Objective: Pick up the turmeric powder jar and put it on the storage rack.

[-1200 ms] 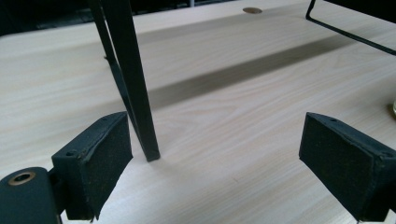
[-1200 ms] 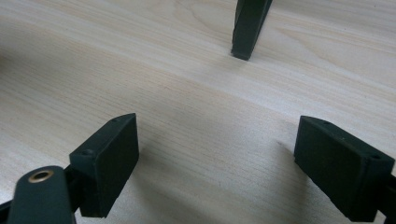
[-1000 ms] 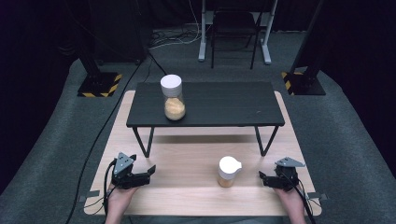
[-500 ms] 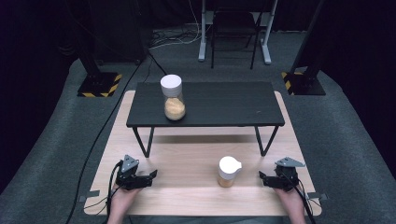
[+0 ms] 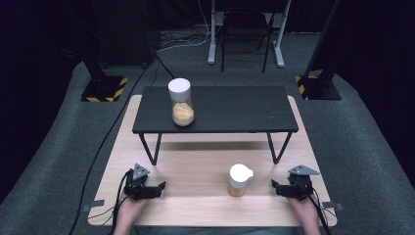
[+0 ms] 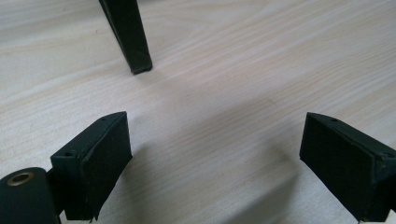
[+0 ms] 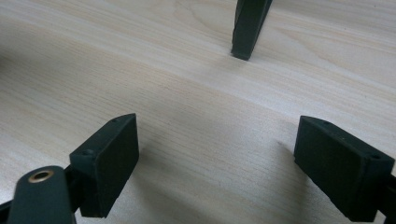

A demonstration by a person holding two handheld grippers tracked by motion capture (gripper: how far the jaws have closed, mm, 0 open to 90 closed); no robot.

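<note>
My left gripper (image 5: 157,189) rests low on the wooden board (image 5: 195,169) at the front left. It is open, with nothing between its jaws (image 6: 215,140). At the front right, my right gripper (image 5: 275,187) is also open and empty (image 7: 217,140). A small white-lidded jar (image 5: 240,180) with tan contents stands on the board, just left of the right gripper. A taller jar (image 5: 180,103) with a white lid and tan contents stands on the left part of the black low table (image 5: 235,112).
The black table's legs stand on the board; one leg (image 6: 128,37) is ahead of the left gripper and another (image 7: 247,28) ahead of the right. Dark carpet, cables, stand bases (image 5: 103,89) and a chair frame (image 5: 244,34) lie beyond the board.
My left gripper has shifted slightly right and toward the board's near edge. The right gripper and both jars have stayed in place.
</note>
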